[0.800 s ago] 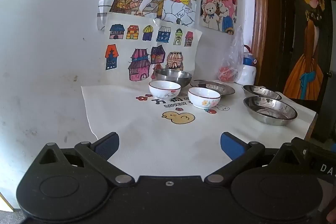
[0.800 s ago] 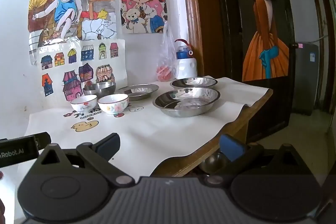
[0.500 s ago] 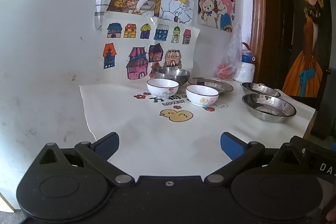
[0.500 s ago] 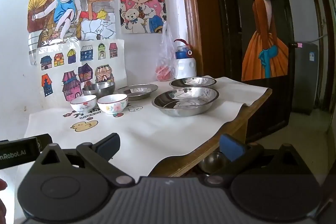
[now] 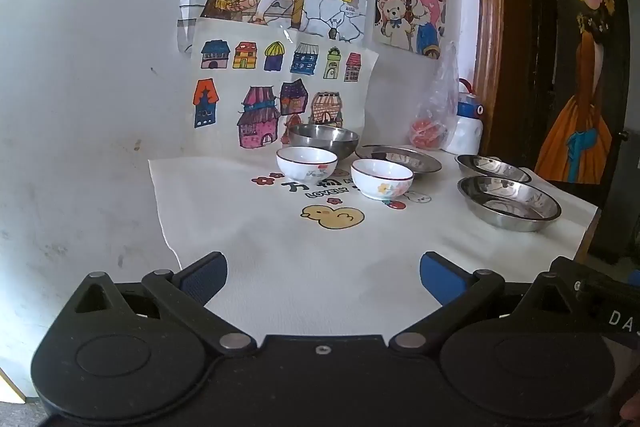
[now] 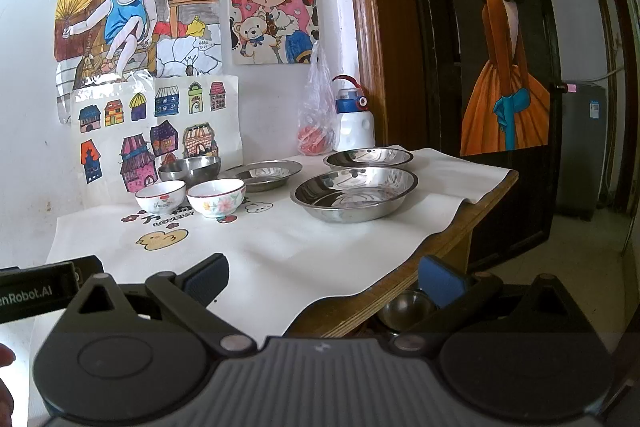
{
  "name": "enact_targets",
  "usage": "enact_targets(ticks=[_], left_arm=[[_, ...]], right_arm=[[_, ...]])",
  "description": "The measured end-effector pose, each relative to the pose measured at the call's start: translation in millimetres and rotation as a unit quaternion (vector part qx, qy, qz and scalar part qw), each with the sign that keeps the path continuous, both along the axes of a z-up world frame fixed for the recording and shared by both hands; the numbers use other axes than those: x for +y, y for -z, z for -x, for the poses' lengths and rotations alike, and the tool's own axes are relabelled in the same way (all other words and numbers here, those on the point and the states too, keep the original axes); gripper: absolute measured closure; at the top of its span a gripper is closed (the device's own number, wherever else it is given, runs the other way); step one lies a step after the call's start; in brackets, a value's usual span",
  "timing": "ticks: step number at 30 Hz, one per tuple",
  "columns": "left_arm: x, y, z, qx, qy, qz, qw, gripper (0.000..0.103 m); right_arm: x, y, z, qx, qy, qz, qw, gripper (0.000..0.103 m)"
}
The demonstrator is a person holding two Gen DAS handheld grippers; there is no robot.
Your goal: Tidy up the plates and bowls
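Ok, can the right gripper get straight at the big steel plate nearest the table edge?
Probably yes: the right gripper is open and empty, and only bare cloth lies between it and the plate.

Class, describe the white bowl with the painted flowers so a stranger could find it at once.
Start at the white tablecloth with the yellow duck print. Just behind the duck stand two small white ceramic bowls; take the right one. Its side carries colourful flowers, whereas its neighbour bears only a small mark.

Both wrist views look forward and slightly downward from the near table [image 5: 280,267] edge toward the far wall. The right view sits further right. Shared: the white bowls [image 5: 307,164] and steel plates [image 6: 355,191].
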State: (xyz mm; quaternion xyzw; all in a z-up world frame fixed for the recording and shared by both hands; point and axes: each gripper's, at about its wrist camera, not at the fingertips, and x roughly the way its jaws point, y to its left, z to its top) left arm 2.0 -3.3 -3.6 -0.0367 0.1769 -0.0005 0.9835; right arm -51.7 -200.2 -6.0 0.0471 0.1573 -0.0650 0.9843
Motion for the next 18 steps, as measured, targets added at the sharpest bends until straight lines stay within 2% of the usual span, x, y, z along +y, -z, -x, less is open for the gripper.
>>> enact_targets(ticks=[18], left_arm=[[1.3, 1.3, 0.6, 0.003, 0.000, 0.001, 1.0000, 0.001]], right_arm=[[4.8, 0.1, 0.3, 0.002, 0.000, 0.006, 1.000, 0.000]])
